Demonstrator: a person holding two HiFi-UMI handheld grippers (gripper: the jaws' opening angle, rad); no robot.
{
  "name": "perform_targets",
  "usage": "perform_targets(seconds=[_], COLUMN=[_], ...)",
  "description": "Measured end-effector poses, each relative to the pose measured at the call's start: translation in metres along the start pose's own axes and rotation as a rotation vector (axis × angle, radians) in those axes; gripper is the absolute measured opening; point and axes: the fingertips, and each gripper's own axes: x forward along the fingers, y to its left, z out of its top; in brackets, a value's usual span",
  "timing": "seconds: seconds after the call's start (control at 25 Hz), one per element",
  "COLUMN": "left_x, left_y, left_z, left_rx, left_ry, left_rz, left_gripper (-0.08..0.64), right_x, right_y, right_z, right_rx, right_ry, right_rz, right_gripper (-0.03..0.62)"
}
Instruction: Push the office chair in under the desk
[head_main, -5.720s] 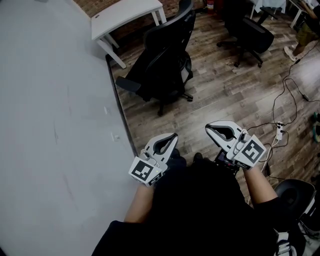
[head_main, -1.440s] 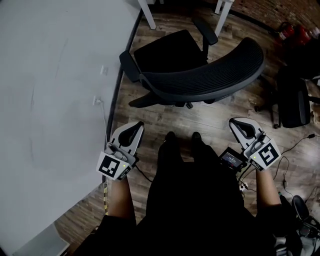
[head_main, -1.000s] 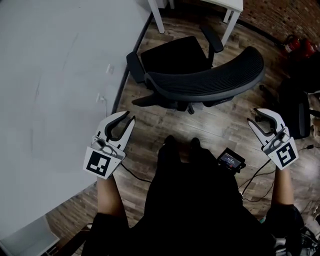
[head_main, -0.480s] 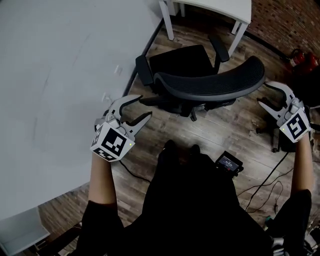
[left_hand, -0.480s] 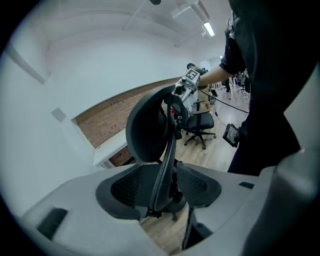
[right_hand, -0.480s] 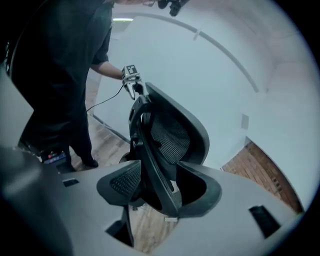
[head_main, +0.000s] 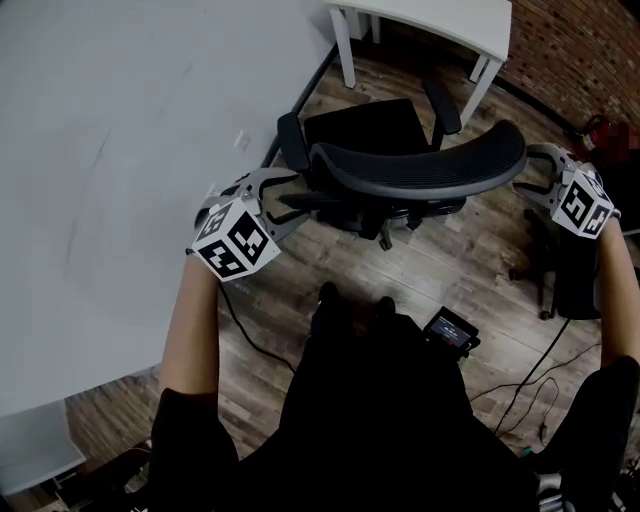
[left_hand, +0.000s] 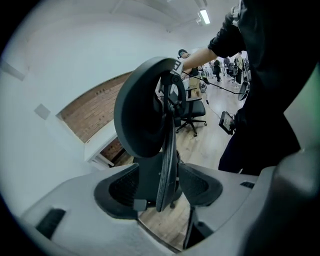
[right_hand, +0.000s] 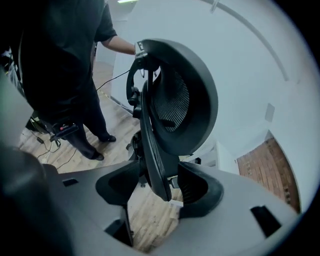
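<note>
Left gripper (head_main: 285, 200) and right gripper (head_main: 528, 170) had just opened wide around the chair back (head_main: 420, 170); I needed to squeeze both evenly, then push straight.

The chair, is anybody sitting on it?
No, the chair has a bare black seat with nobody on it.

Head view dim, underexposed; person's dark clothing (head_main: 380, 420) crushes to flat black. Pale wall (head_main: 110, 130) brightest, evenly lit. Soft shadow under office chair (head_main: 420, 165) on wood floor (head_main: 450, 260). Gripper views: heavy fisheye, lines bend toward edges, black vignetted corners. Left tongs (left_hand: 160, 187) and right tongs (right_hand: 157, 187) soft, out of focus up close. Ceiling light (left_hand: 202, 17) clips white.
</note>
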Motion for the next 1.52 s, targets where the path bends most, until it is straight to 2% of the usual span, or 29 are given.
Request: perform_targets(seconds=[0.32,0.48,0.6,0.88,0.96,1.08,1.32,1.52], left_x=[0.022,0.036,0.045,0.063,0.065,0.068,0.068,0.068], left_y=[-0.006,-0.012,-0.013,-0.019,-0.020,-0.024,-0.026,-0.026], left_z=[-0.021,-0.031,-0.036,-0.038,-0.038,-0.037,-0.036,-0.037], left_rx=[-0.002,0.007,0.011,0.012,0.015,0.015,0.010,0.016], left_ry=[0.122,0.189,0.218,0.229,0.230,0.227,0.227,0.217], left_rz=[-0.100,-0.157,-0.167,-0.159,-0.156,-0.162,-0.158,-0.149], left_gripper=[0.236,0.236,0.236,0.235,0.213,0.170,0.152,0.146], right_x=[0.030,0.050,0.060,0.079,0.082,0.082,0.081,0.082], right_y=[-0.003,0.004,0.007,0.020,0.023,0.022,0.023,0.022], right_z=[-0.015,-0.023,-0.025,-0.017,-0.018,-0.018,-0.017,-0.017], right_rx=[-0.036,-0.121,-0.151,-0.198,-0.203,-0.198,-0.195,-0.168], right_ry=[0.073,0.136,0.154,0.142,0.139,0.132,0.125,0.105], right_rz=[0.118,0.200,0.233,0.278,0.278,0.272,0.296,0.280], right_gripper=[0.232,0.227,0.218,0.189,0.177,0.150,0.144,0.137])
